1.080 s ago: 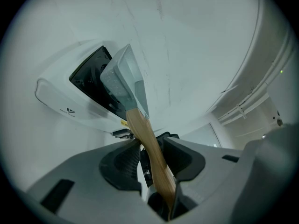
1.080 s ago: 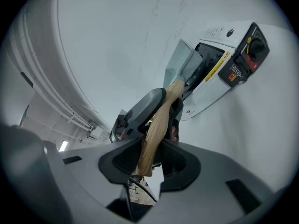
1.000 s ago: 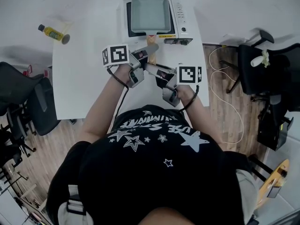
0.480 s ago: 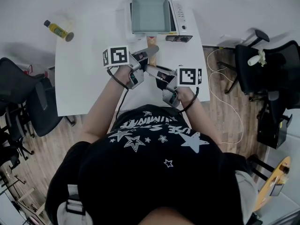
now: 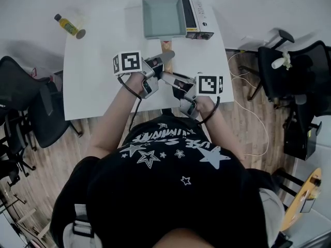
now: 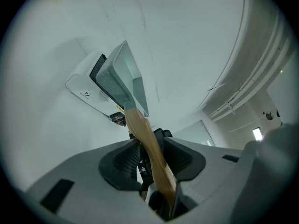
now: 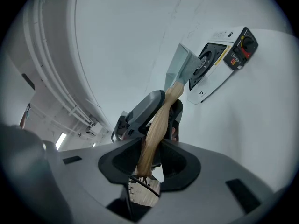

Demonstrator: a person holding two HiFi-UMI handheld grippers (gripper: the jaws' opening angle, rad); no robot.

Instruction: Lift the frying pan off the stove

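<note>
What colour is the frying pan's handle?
The handle is light wood-brown, clearest in the left gripper view.

The frying pan (image 5: 164,15) is pale grey-green with a tan wooden handle (image 5: 166,49); the stove (image 5: 199,19) is white with a black top. On the white table (image 5: 98,81), a yellow bottle (image 5: 70,26) lies near the far left corner. The left gripper (image 5: 165,57) and right gripper (image 5: 166,76) are grey, their cubes white with black square markers.

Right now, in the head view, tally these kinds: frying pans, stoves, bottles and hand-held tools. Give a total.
frying pan: 1
stove: 1
bottle: 1
tool: 2, the left tool and the right tool
total: 5
</note>
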